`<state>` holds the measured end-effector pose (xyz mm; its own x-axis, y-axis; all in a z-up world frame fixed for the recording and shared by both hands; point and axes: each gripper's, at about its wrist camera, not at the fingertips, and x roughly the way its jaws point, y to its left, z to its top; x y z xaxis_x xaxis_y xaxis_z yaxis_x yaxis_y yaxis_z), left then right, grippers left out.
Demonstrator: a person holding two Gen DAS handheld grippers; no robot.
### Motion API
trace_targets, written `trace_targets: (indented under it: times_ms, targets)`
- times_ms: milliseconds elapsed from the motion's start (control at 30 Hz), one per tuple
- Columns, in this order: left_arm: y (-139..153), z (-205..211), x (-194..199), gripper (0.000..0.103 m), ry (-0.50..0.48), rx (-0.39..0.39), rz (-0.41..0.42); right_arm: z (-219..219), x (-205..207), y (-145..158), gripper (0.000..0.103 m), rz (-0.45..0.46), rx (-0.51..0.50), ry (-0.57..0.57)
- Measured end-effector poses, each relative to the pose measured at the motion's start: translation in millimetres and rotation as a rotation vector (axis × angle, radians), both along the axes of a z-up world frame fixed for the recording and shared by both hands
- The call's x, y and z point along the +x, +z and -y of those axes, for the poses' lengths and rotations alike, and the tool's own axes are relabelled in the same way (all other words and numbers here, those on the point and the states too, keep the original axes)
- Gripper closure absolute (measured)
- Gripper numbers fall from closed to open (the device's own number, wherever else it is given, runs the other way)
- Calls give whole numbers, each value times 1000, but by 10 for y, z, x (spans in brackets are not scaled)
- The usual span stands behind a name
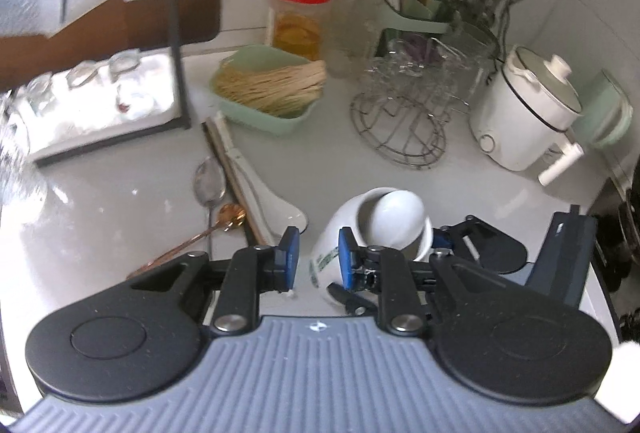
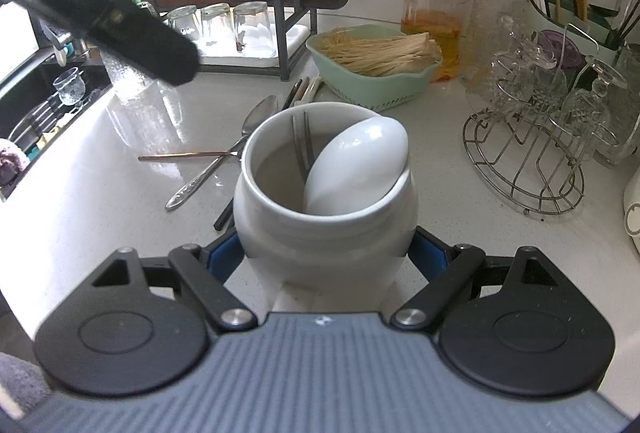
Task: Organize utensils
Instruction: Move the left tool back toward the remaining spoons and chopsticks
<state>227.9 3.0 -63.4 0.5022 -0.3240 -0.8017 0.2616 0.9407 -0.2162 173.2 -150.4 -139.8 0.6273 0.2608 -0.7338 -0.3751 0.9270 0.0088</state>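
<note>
Step in hand: We found the sorting partway done, a white ceramic crock (image 2: 325, 209) already holding a white soup spoon (image 2: 360, 165) and a dark fork (image 2: 303, 145), handles down.

Right gripper (image 2: 325, 261): Its jaws clamped the crock's belly from both sides, tilting the mouth toward the camera.

Left gripper (image 1: 316, 257): Its jaws stood a little apart with nothing between them, just left of the crock and above the loose cutlery.

Where the utensils lay: Near the middle of the counter (image 1: 100, 217), left of the crock, we counted a steel spoon (image 1: 208, 181), a copper-coloured spoon (image 1: 230, 215), a pair of chopsticks (image 1: 232, 185) and a second white soup spoon (image 1: 276, 209), overlapping in one heap.

Next move, as we judged it: The left gripper would need to drop onto one handle, pinch it clear of the pile and carry it to the crock's mouth while the right kept the crock steady.

In the way: The crossed handles made a clean pick awkward, and the broad soup spoon already filled much of the opening.

Around: A green basket of dry noodles (image 1: 272, 89) sat toward the back edge, with a red-lidded jar (image 1: 300, 17), a wire rack of glasses (image 1: 408, 105) and a white cooker (image 1: 528, 113) in the far right corner.
</note>
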Motion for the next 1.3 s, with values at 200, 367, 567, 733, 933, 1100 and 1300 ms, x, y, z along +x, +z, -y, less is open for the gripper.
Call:
trace_targets:
  times_ms: [200, 367, 567, 733, 933, 1100, 1300]
  targets:
    - [-128, -166, -93, 79, 50, -6, 7, -6, -2, 2, 13, -7, 0, -22]
    - [-178, -280, -123, 79, 62, -2, 24, 1, -1, 5, 13, -16, 3, -38]
    - [-323, -426, -79, 79, 41, -15, 41, -7, 3, 18, 13, -33, -1, -62]
    - [-551, -492, 50, 79, -20, 21, 27, -27, 10, 24, 13, -48, -8, -92]
    - [-857, -486, 267, 73, -132, 102, 47, -49, 7, 27, 13, -55, -10, -129]
    - [-1089, -434, 448, 65, -245, 157, 84, -70, 5, 29, 13, -57, -10, -164]
    - [-1330, -347, 674, 65, -337, 198, 121, -88, -15, 28, 13, -60, -7, -218]
